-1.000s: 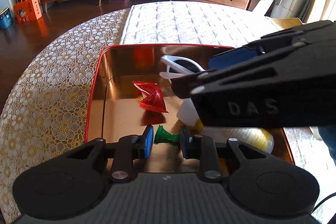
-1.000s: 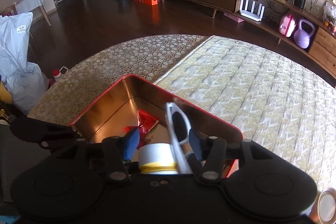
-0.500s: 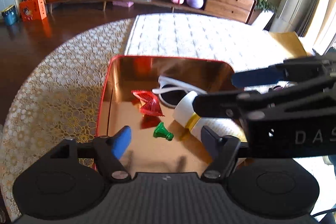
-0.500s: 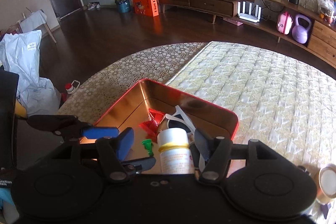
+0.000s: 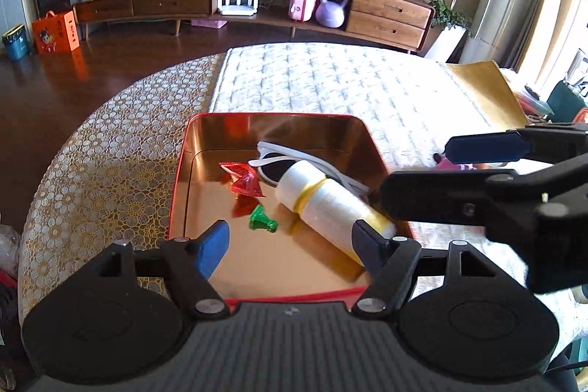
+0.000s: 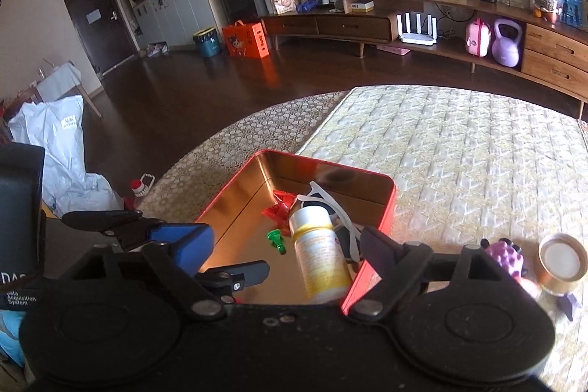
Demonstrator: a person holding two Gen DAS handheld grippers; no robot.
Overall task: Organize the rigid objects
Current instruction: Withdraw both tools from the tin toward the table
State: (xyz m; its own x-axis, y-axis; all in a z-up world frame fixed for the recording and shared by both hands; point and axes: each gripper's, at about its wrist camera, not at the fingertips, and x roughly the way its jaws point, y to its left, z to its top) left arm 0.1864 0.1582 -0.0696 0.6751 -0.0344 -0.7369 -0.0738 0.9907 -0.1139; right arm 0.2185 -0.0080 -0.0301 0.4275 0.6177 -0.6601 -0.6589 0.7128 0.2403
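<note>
A red tin tray (image 5: 179, 171) with a gold inside lies on the cloth-covered table. In it are a white bottle (image 5: 327, 197) with a yellow band, lying on its side, white sunglasses (image 5: 273, 168), a red crumpled wrapper (image 5: 244, 179) and a small green piece (image 5: 261, 218). My left gripper (image 5: 290, 241) hangs open over the tray's near edge, holding nothing. My right gripper (image 6: 284, 245) hovers above the tray's near right corner. Its jaws are opening, and the bottle (image 6: 319, 256) lies loose below them. It reaches in from the right (image 5: 415, 171) in the left wrist view.
Right of the tray (image 6: 367, 179), on the quilted cloth, sit a purple grape-like toy (image 6: 505, 256) and a round gold lid (image 6: 562, 263). The table's lace edge curves round on the left. Beyond it are a dark floor, a white bag (image 6: 62, 149) and a long sideboard (image 5: 257, 2).
Both grippers rose and drew back from the tray. The left one let go of the green piece and opened. The right one's jaws widened off the bottle, which now lies in the tray.
</note>
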